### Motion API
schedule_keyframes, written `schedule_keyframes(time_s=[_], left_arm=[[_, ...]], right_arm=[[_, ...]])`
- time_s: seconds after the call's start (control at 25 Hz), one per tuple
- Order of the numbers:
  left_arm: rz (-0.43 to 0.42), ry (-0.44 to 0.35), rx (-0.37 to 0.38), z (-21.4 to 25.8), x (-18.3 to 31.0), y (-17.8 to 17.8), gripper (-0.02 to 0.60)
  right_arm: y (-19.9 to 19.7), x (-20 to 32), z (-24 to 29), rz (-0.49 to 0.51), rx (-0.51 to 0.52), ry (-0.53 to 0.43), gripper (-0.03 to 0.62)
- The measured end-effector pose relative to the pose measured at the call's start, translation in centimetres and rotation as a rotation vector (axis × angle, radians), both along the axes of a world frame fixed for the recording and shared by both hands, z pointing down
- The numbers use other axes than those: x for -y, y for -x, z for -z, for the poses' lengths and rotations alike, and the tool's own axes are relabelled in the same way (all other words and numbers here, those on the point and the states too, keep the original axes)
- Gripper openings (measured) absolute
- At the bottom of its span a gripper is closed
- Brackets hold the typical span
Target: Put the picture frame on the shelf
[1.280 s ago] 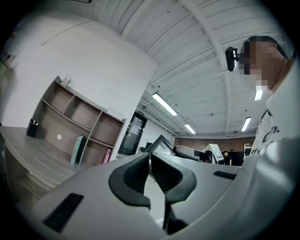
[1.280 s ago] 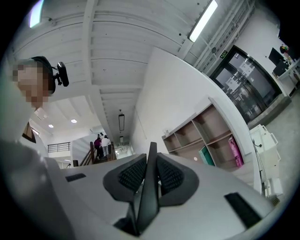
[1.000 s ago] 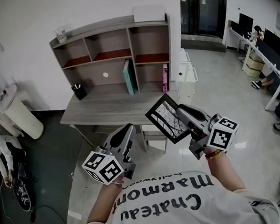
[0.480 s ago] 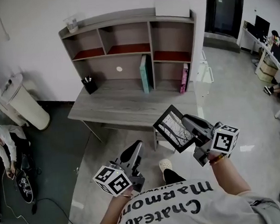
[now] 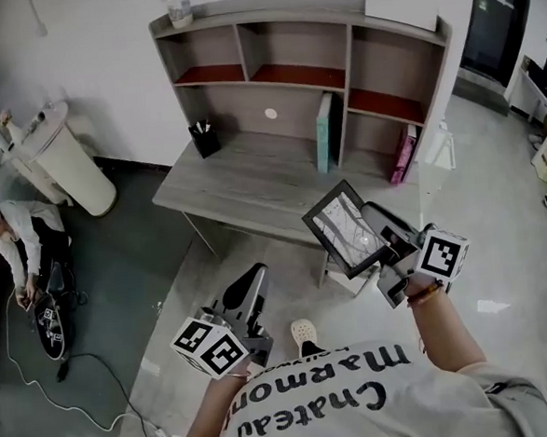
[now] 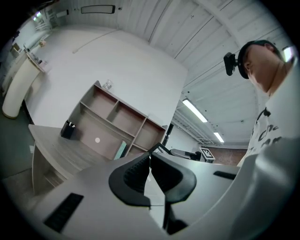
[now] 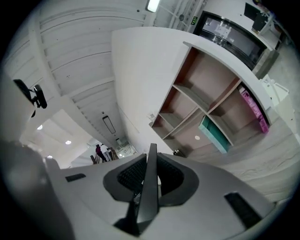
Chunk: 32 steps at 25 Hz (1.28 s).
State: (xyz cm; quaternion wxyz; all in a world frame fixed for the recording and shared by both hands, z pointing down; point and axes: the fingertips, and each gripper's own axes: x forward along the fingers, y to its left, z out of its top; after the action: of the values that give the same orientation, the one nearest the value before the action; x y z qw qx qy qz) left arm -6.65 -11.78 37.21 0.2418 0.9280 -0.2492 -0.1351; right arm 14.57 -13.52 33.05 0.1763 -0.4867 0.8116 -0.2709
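Head view: your right tongs (image 5: 380, 243) are clamped on the picture frame (image 5: 345, 228). The frame is in the air, tilted, off the near right edge of the table (image 5: 243, 185) and well short of the shelf (image 5: 342, 94). Your left tongs (image 5: 253, 289) sit lower and to the left, over the floor, jaws together with nothing in them. On the table under the shelf: teal book (image 5: 324, 133) upright near the middle, pink book (image 5: 403, 155) leaning at the right, pen cup (image 5: 204, 139) at the left. A clear cup (image 5: 180, 6) is on the shelf top, far left. A white bin (image 5: 63, 170) stands left of the table, with a person (image 5: 12, 248) sitting on the floor near it.

Left gripper view: left tongs (image 6: 150, 161) closed, empty. Shelf (image 6: 117, 127) is beyond them to the left; a corner of the frame (image 6: 160, 149) shows just past the tips.

Right gripper view: right tongs (image 7: 151, 165) are gripping the frame (image 7: 148, 199), seen edge-on and upright between the pads. Shelf (image 7: 202, 98) is ahead to the right; teal book (image 7: 214, 134) and pink book (image 7: 255, 110) are in its lower bays.
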Motion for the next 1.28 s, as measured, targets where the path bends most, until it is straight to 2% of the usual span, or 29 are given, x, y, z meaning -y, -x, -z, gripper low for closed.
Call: schedule_keyframes(time_s=[0.2, 0.48, 0.76, 1.04, 1.28], left_arm=[[0.034, -0.015, 0.005, 0.8, 5.3, 0.2, 0.026], [0.069, -0.071, 0.002, 3.9, 13.0, -0.2, 0.026], [0.122, -0.081, 0.025, 4.6, 18.7, 0.2, 0.025], [0.144, -0.068, 0.044, 3.3, 21.7, -1.1, 0.025], [0.157, -0.055, 0.059, 3.3, 24.3, -1.9, 0.025]], right_arm=[[0.0, 6.0, 0.7, 0.029, 0.044, -0.019, 0.077], [-0.7, 14.4, 3.6, 0.042, 0.033, -0.064, 0.077], [-2.0, 21.0, 4.1, 0.052, 0.081, -0.106, 0.077], [-3.6, 25.3, 4.1, 0.063, 0.160, -0.121, 0.077], [-4.6, 27.8, 5.0, 0.050, 0.165, -0.134, 0.076]])
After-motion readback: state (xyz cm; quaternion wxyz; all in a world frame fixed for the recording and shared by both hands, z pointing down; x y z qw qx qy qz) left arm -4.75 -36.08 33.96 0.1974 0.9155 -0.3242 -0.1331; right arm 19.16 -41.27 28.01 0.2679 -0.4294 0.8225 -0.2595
